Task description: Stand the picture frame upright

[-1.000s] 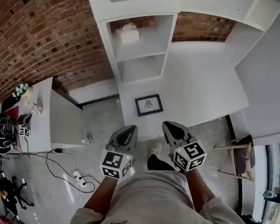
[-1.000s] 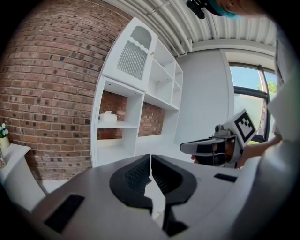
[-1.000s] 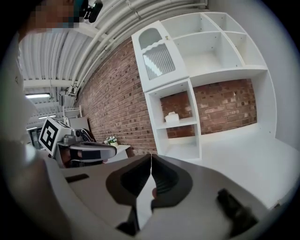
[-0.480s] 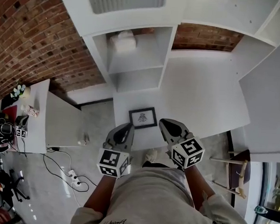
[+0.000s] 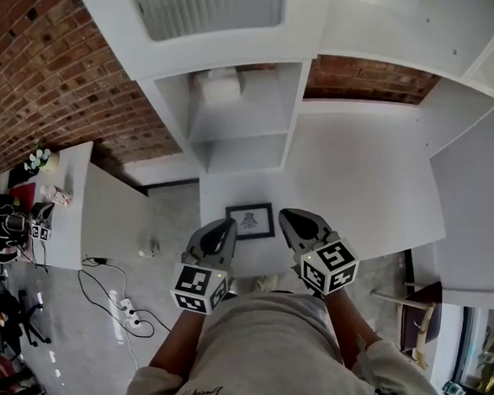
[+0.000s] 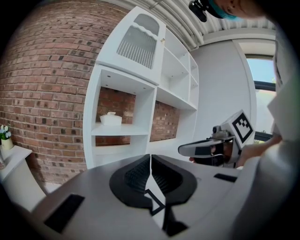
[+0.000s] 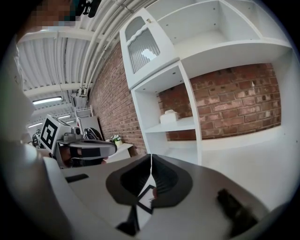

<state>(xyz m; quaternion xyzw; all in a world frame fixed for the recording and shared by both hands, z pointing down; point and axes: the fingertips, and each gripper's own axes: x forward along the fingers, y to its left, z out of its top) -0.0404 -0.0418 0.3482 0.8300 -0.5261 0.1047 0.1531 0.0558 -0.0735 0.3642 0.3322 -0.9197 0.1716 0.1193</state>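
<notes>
Closer to black-edged picture frame (image 5: pixel 250 220) flat on desk (image 5: pixel 358 175), left claw (image 5: pixel 225 226), right claw (image 5: pixel 290 216), both closed, empty

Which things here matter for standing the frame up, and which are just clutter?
Job: picture frame, flat on the white desk; left gripper and right gripper, both shut.
Lying about: white box on the shelf; flowers; power strip on the floor.

The head camera looks steeply down over the white surface (image 5: pixel 358 175), with the left gripper (image 5: pixel 226 225) and right gripper (image 5: pixel 286 214) close beneath it. Each gripper camera sits just behind its own jaws, facing almost level toward the shelf unit (image 6: pixel 126 122) and brick wall (image 6: pixel 42 93), which all three views share.
</notes>
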